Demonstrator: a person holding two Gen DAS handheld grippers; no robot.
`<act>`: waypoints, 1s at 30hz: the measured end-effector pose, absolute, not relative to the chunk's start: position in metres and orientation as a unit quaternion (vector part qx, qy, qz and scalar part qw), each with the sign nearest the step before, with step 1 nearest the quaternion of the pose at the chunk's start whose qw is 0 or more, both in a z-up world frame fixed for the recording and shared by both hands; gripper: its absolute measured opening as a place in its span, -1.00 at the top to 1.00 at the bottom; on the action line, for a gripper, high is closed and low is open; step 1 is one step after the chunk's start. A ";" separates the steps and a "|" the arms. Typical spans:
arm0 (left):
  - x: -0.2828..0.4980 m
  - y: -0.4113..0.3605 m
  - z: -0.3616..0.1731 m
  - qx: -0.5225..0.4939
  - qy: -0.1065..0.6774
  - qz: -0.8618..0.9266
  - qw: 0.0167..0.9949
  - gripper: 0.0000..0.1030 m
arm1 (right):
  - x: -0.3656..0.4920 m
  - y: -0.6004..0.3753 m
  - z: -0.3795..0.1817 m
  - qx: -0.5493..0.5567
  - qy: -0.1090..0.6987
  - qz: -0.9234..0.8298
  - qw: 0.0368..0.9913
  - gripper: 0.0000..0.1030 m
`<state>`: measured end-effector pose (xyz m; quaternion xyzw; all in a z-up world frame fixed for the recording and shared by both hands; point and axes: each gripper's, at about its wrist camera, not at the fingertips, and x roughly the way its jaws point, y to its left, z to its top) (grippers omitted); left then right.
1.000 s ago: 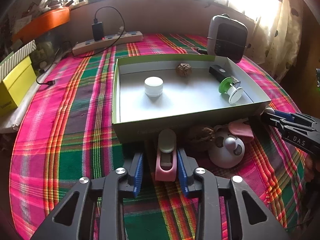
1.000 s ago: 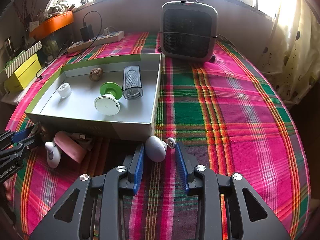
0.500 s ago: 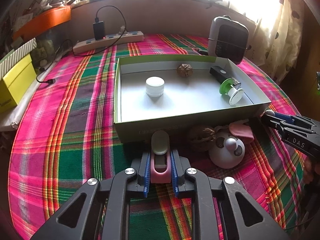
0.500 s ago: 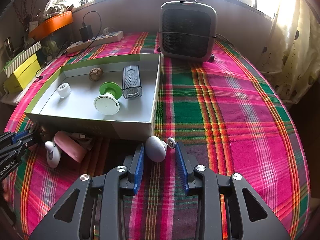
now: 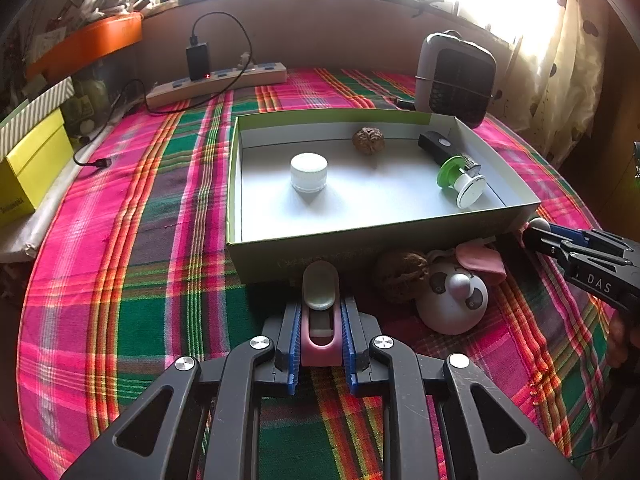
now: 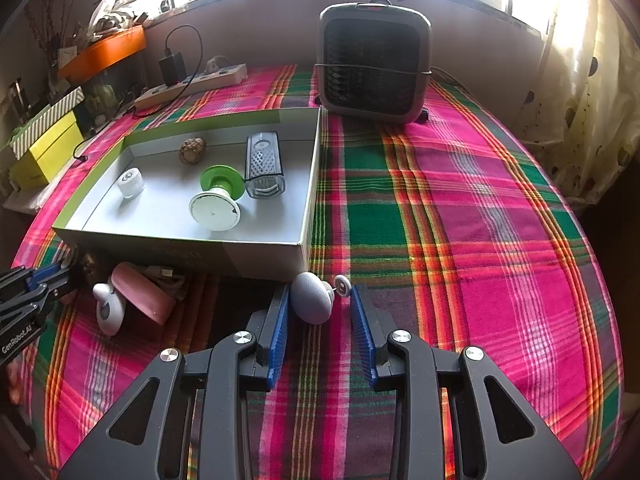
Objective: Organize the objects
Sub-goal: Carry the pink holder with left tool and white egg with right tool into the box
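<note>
Left tongs [image 5: 320, 334] clamped on a small pink plastic holder with a pale oval cap [image 5: 320, 312]; blue pads pressed on both its sides. It sits on the plaid-covered worktop [image 5: 132, 280], cap end touching or just short of the near wall of the shallow green-rimmed cardboard box [image 5: 360, 240].

Right tongs [image 6: 320, 320] part-open, not gripping: a small grey egg-shaped piece with a little white wheel on a pin [image 6: 314, 298] lies between the pads, body against the left pad, gap to the right pad. It's just off the box's near right corner [image 6: 304, 248].

Also on the cloth outside the box, between the two tongs: a brown walnut [image 5: 402, 276], a white round panda-face gadget [image 5: 454, 304], and a pink flat oval piece [image 5: 482, 258], all bunched together against the front wall.

Inside the box: white screw cap [image 5: 308, 172] left of centre, second walnut [image 5: 368, 141] by the far wall, green-and-white spool [image 5: 460, 180] on its side, clear small grater with a dark top [image 6: 263, 164] touching the spool.

Behind the box: grey desk fan [image 6: 374, 66], power strip with a black charger [image 5: 218, 84], yellow box [image 5: 32, 164] at the left edge.
</note>
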<state>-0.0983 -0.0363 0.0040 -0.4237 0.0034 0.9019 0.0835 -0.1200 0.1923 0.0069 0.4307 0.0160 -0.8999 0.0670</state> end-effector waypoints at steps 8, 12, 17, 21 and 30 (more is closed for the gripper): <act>-0.095 -0.035 0.006 -0.423 0.004 0.902 0.086 0.70 | -0.117 0.193 0.008 0.428 0.014 -0.901 0.070 0.38; -0.092 -0.034 0.009 -0.419 0.004 0.904 0.088 0.70 | -0.115 0.192 0.011 0.424 0.014 -0.903 0.070 0.38; -0.088 -0.034 0.018 -0.411 0.004 0.907 0.091 0.70 | -0.112 0.191 0.021 0.413 0.015 -0.908 0.072 0.38; -0.087 -0.034 0.028 -0.402 0.001 0.910 0.096 0.70 | -0.110 0.191 0.031 0.403 0.014 -0.912 0.076 0.38; -0.095 -0.032 0.045 -0.386 0.003 0.917 0.099 0.70 | -0.115 0.179 0.054 0.380 0.017 -0.920 0.099 0.38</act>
